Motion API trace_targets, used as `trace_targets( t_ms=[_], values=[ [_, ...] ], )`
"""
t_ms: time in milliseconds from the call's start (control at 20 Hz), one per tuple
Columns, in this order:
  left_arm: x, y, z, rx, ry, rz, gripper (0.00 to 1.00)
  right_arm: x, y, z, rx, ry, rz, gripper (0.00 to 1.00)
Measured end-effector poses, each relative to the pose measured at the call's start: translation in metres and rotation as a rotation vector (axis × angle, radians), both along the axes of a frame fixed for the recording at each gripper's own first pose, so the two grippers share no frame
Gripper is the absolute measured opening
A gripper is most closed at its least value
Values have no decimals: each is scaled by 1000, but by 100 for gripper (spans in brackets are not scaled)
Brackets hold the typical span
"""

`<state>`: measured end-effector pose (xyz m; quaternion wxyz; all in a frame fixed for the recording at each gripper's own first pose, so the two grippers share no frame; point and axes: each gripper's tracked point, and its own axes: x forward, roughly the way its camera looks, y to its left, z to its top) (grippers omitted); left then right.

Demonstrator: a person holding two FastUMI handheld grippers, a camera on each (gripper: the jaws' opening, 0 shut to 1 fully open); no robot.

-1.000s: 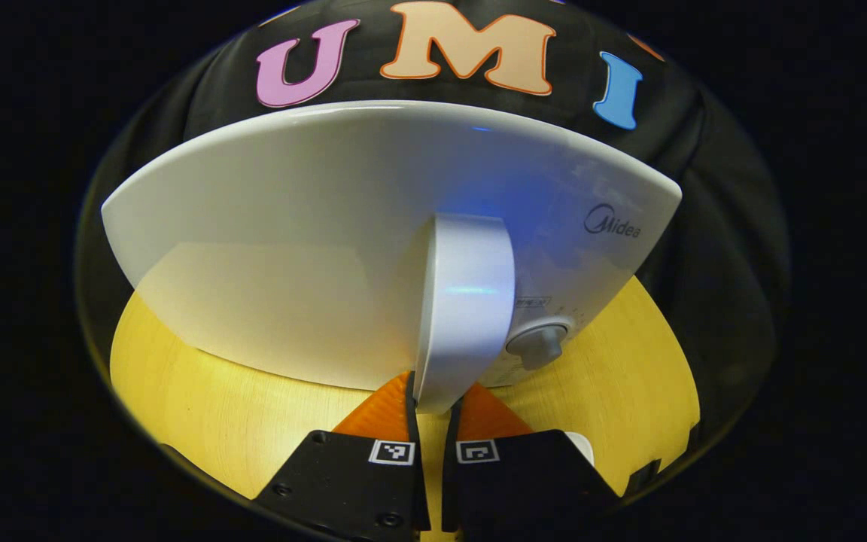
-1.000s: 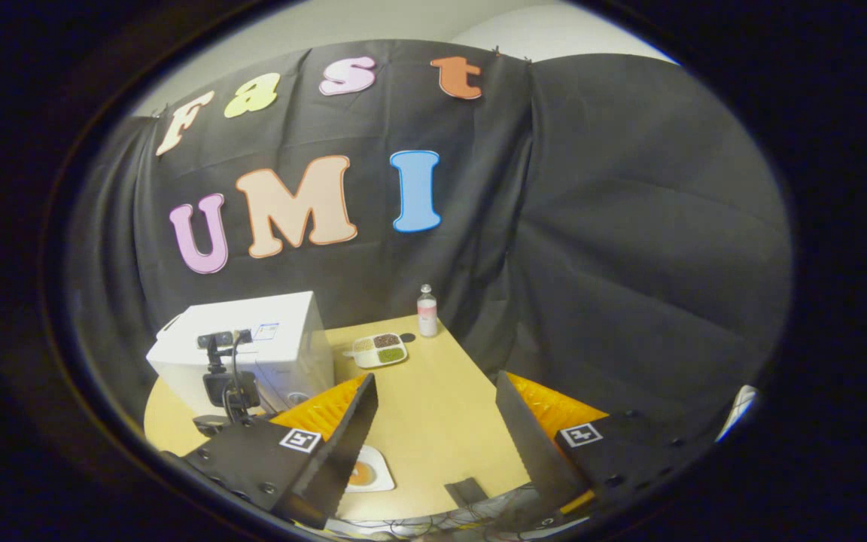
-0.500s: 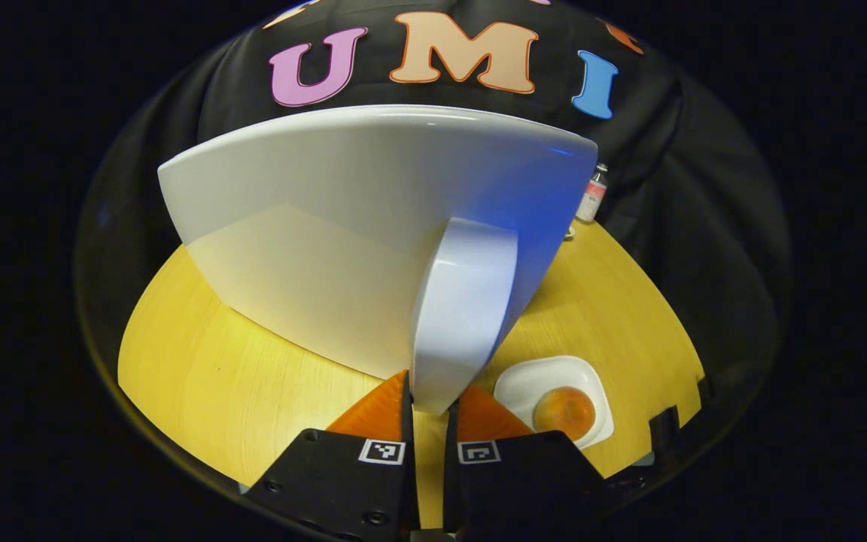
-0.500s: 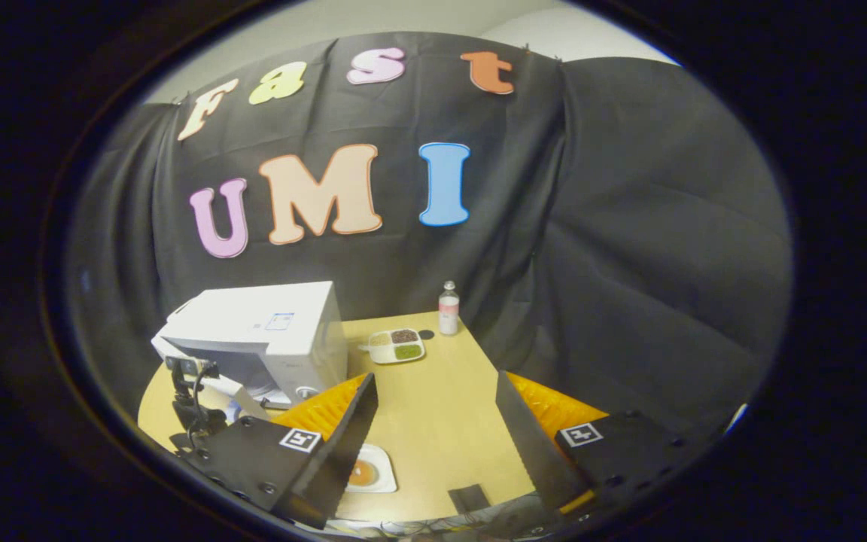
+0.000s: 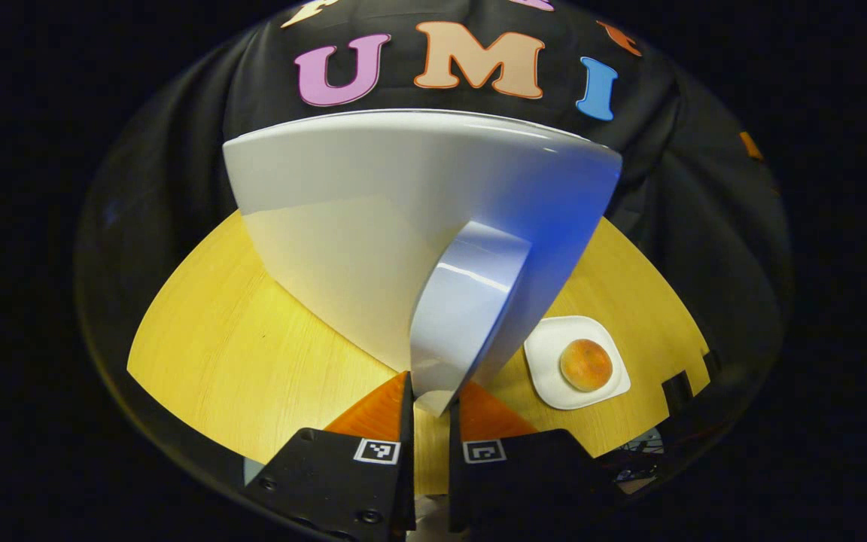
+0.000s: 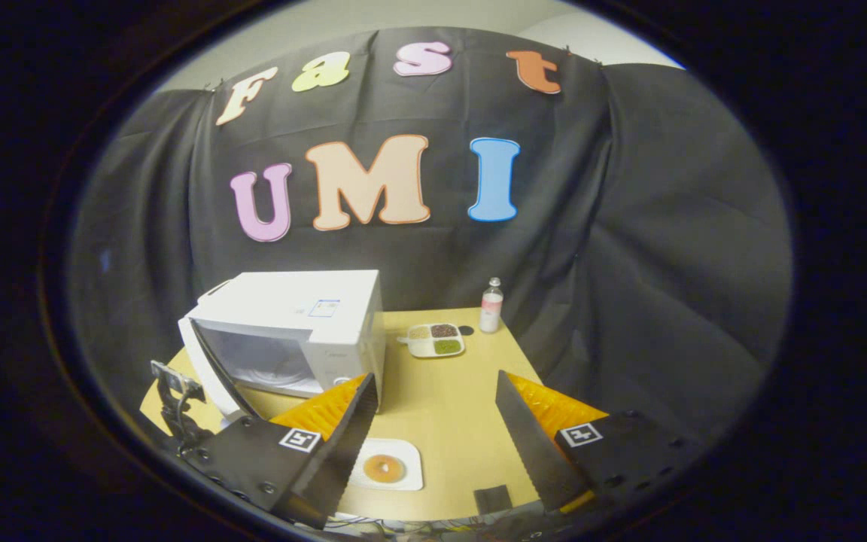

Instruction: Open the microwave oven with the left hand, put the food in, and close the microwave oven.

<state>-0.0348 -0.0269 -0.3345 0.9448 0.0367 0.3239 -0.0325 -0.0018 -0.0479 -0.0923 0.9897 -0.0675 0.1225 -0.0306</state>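
1. Here, the left tongs point(image 5: 430, 391) were closed on the lower end of the microwave door's handle point(image 5: 463, 309), one finger pressing each side.
2. The white microwave door point(image 5: 373, 226) stood swung out from the oven, seen from its outer face.
3. The right tongs point(image 6: 433, 429) were spread wide apart, holding nothing, above the tabletop point(image 6: 448, 399).
4. Below them, a round bun point(image 6: 384, 468) sat on a white square plate point(image 6: 407, 455) near the tabletop's front edge.
5. The microwave oven point(image 6: 305, 316) stood at the left with its cavity exposed.
6. Beyond, a divided tray point(image 6: 437, 340) of food and a small bottle point(image 6: 490, 305) stood by the back edge.
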Motion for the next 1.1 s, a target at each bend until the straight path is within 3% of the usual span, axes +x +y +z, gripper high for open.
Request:
trace_targets(
  t_ms=[150,350,400,700,950,1100],
  values=[
    [-18,21,9,-57,-8,55,22,3,16,-2,-9,-1,30,99],
    [-34,53,17,-13,-32,104,31,9,34,-7,-5,6,69,99],
    [-38,59,19,-11,-36,117,31,11,37,-8,-7,7,74,92],
    [-57,104,25,-29,-30,226,36,18,54,-17,-18,17,92,92],
    [-75,141,29,-56,-31,304,67,22,70,-23,-36,24,105,92],
    [-83,157,31,-94,-35,337,63,22,84,-27,-36,17,118,92]
  ],
)
